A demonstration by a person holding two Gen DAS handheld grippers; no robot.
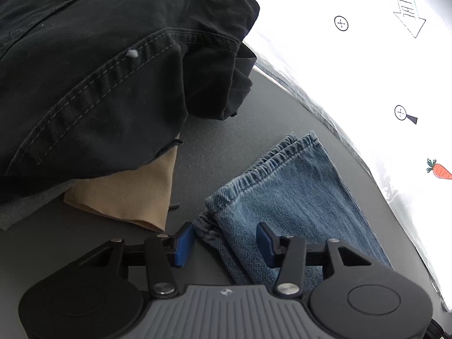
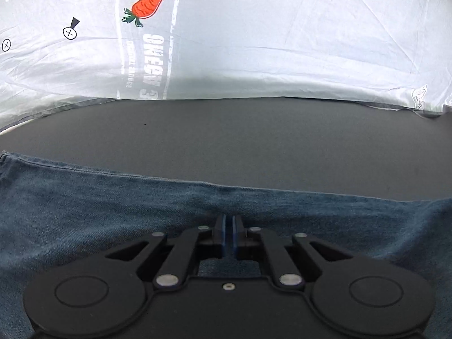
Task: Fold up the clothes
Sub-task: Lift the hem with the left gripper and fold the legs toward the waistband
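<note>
The left gripper stands with its blue pads apart, straddling the gathered hem end of the blue jeans at lower centre of the left wrist view; no pad presses the denim. From there the trouser leg runs up and right, its long axis diagonal, the hem pointing toward the upper left. The right gripper has its pads together over the jeans, which span the lower frame left to right; whether denim is pinched cannot be told. Beyond lie the grey surface, black trousers, a tan cloth and a white printed sheet.
</note>
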